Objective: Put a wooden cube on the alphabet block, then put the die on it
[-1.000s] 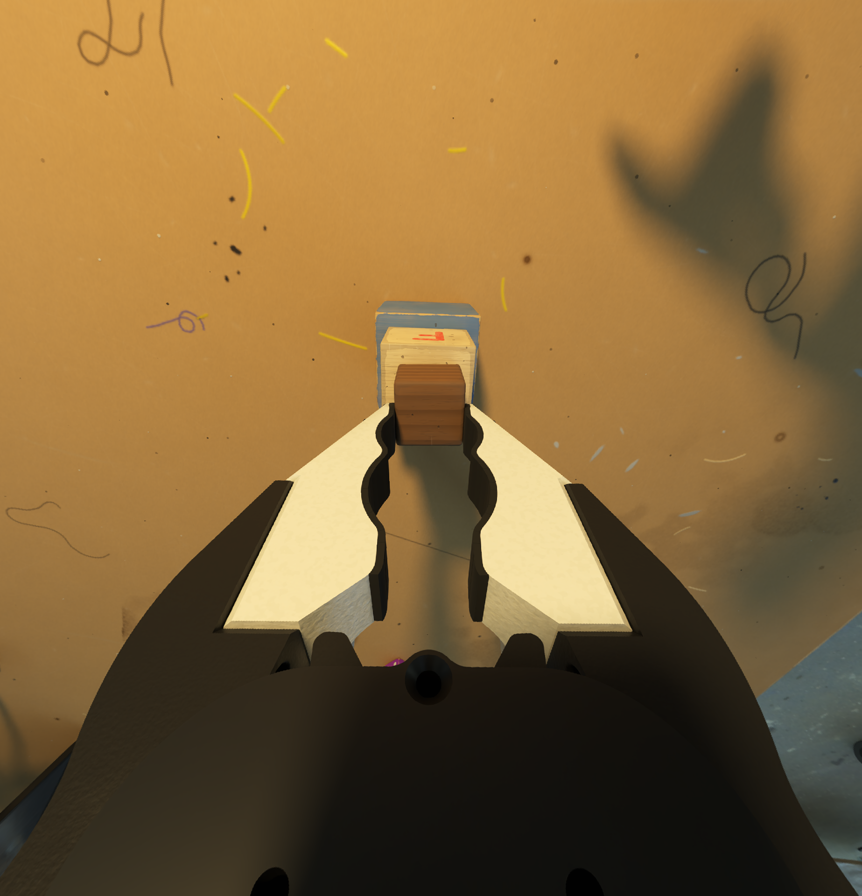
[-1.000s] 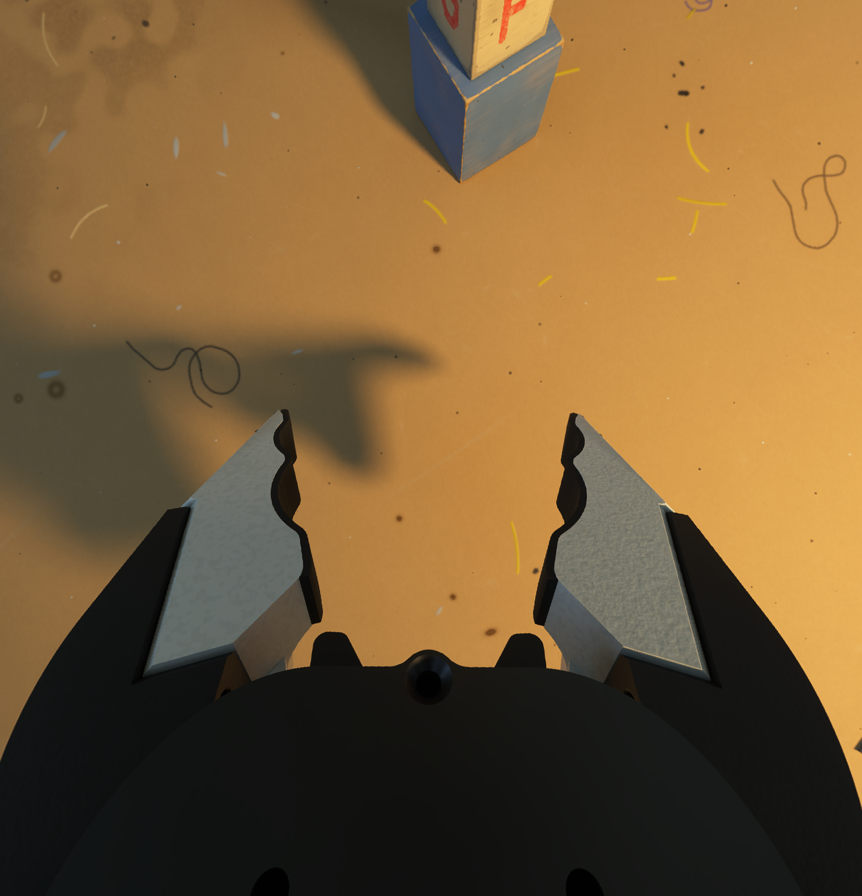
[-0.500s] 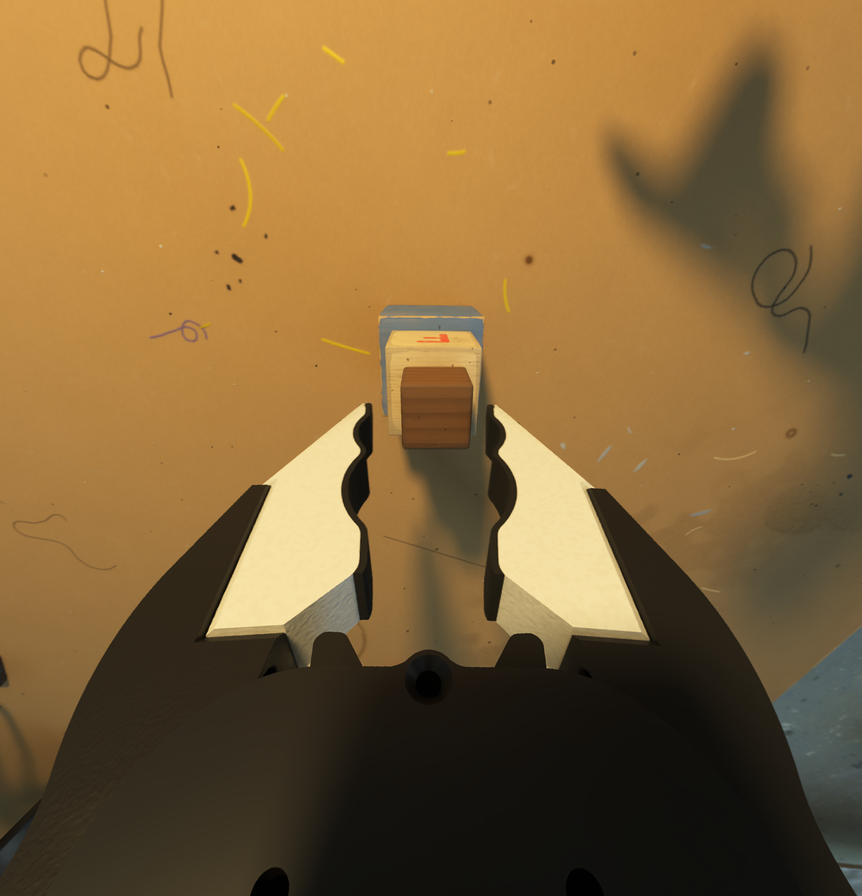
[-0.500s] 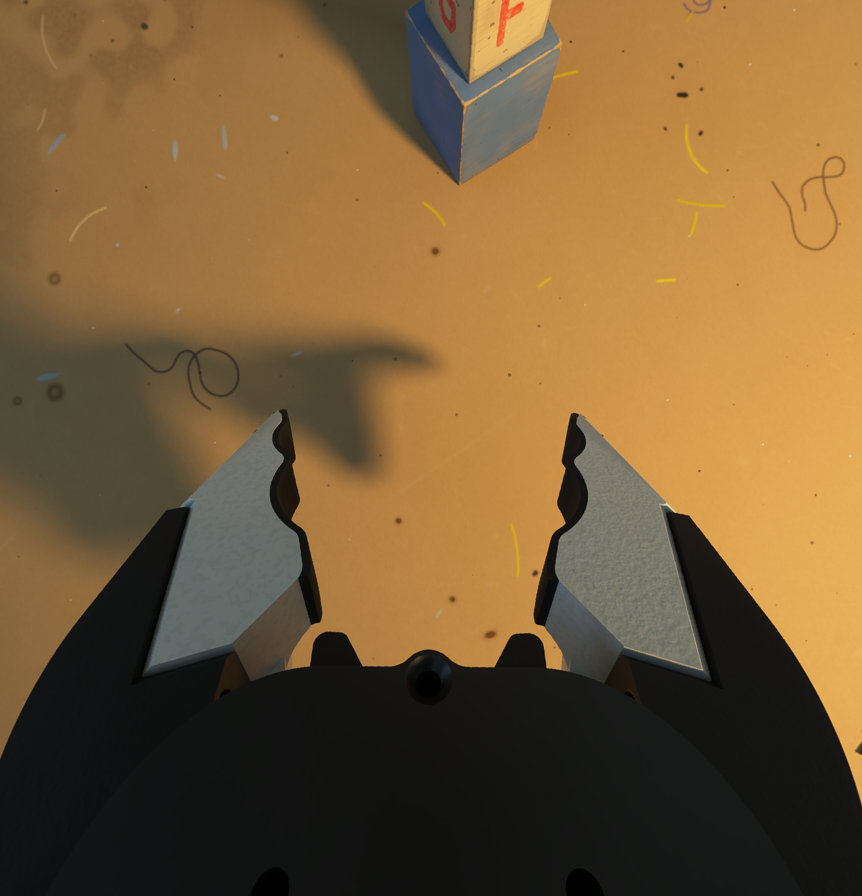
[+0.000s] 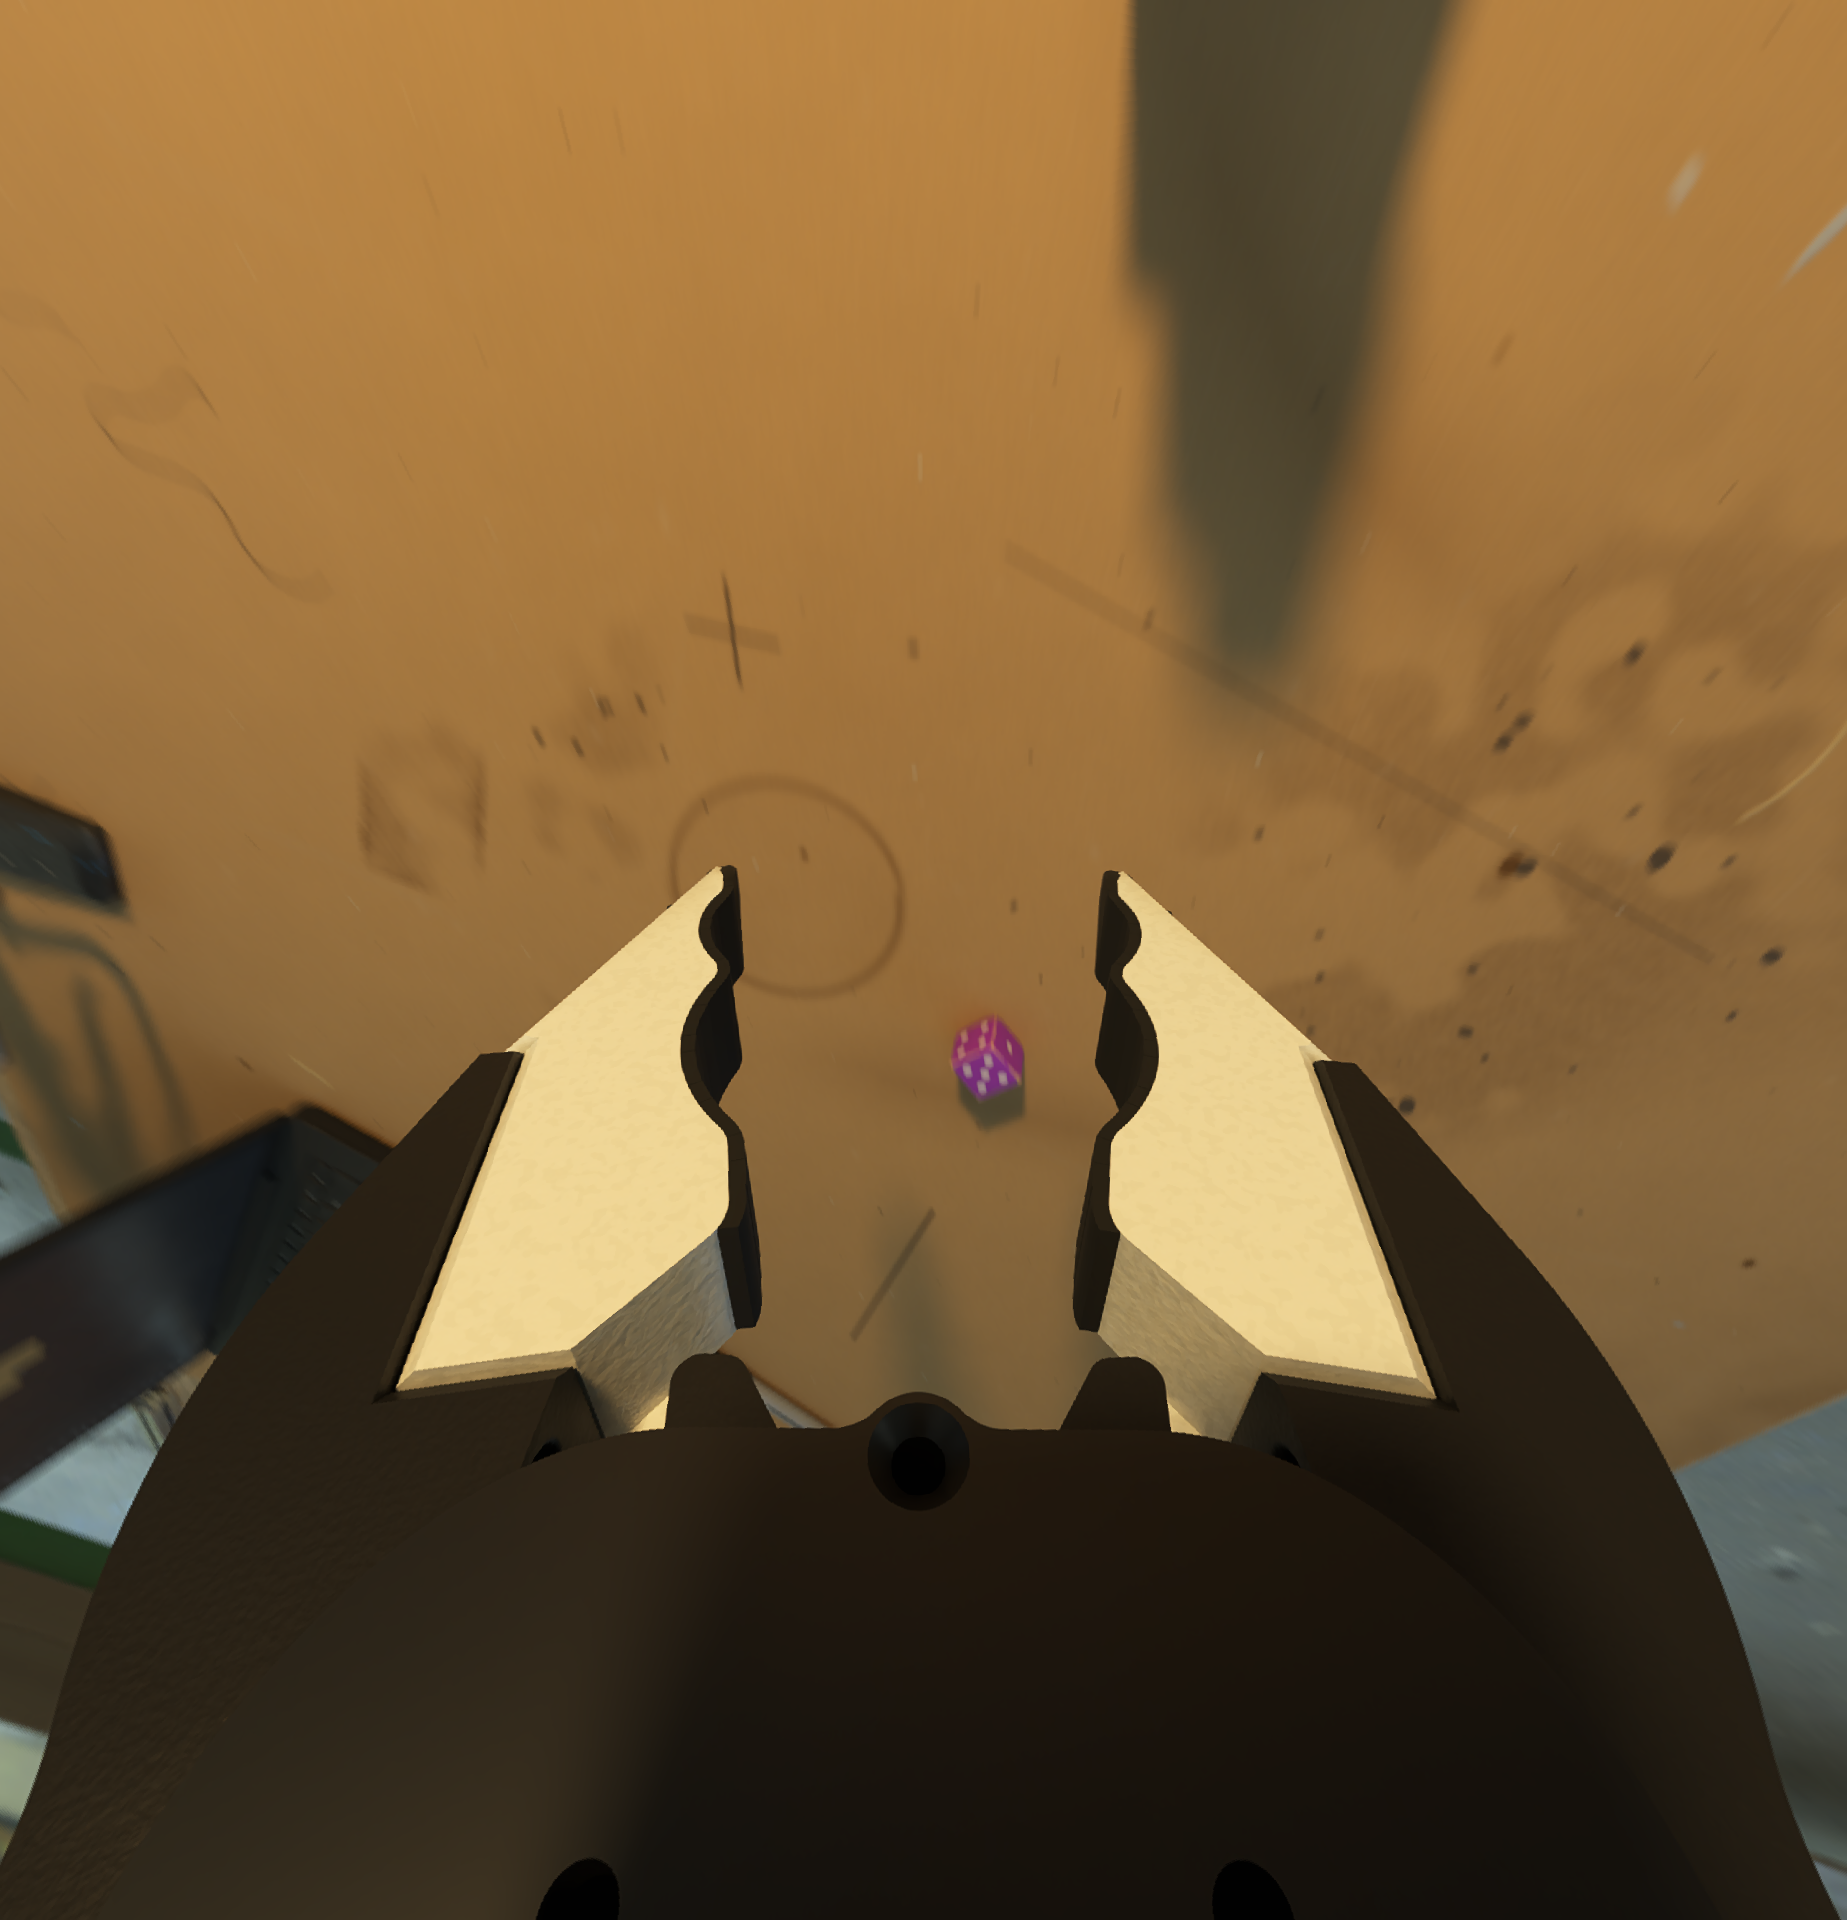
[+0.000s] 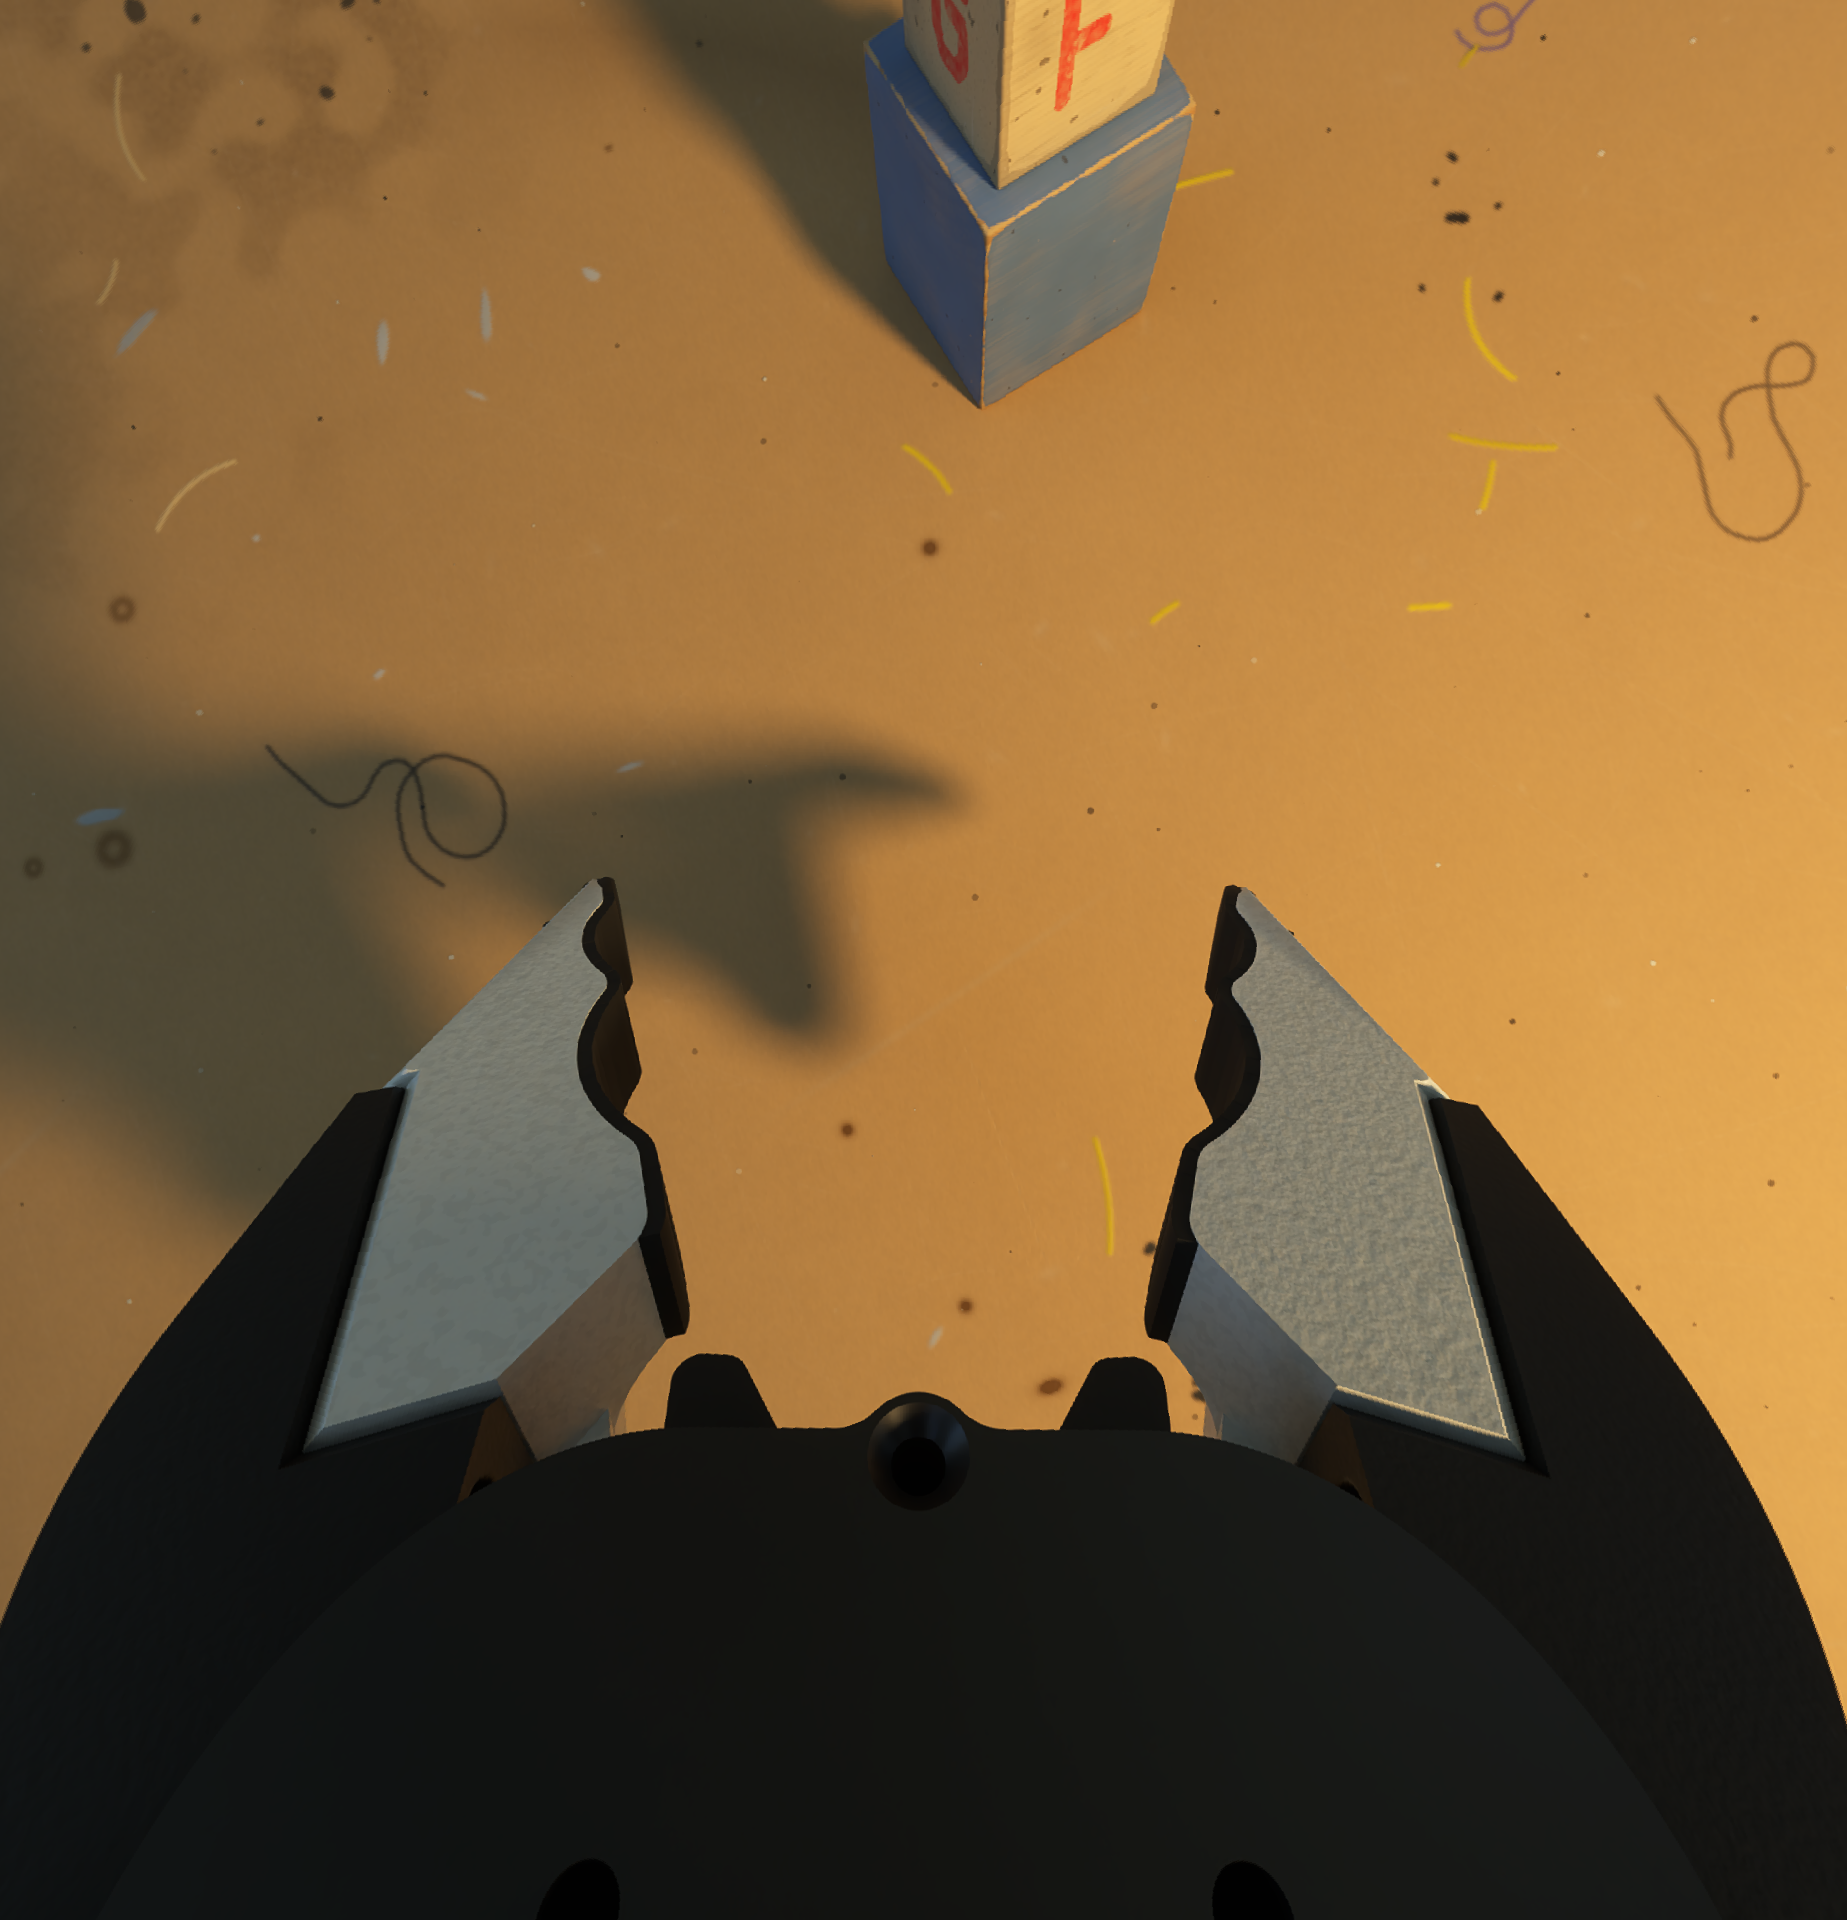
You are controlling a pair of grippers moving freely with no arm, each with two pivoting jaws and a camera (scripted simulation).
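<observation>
An orange-brown worktop (image 6: 1314, 831) fills both views, marked with dark scribbles, yellow flecks and specks, and crossed by broad shadows. In the left wrist view it is blurred, with a faint drawn ring (image 5: 789, 886) just beyond the fingertips. Dark, blurred shapes (image 5: 119, 1299) crowd the left edge of that view and a grey floor (image 5: 1781, 1507) shows at the lower right; what they are cannot be told. The left tongs (image 5: 917, 878), with cream fingers, stand wide apart and hold nothing. The right tongs (image 6: 914, 888), with grey fingers, also stand wide apart and empty, above bare worktop. At the top of the right wrist view a blue cube (image 6: 1033, 239) sits on the worktop with one vertical corner turned toward the camera. On it stands the pale alphabet block (image 6: 1038, 78) with red marks, upright and turned the same way; its top is cut off by the frame edge, so whatever rests on it cannot be seen. The stack is well apart from the right tongs. The die (image 5: 986, 1058), small, purple with white pips, lies on the worktop in the left wrist view, seen between the left fingers and nearer the right-hand one, a corner facing the camera. As a cube it has no long axis.
</observation>
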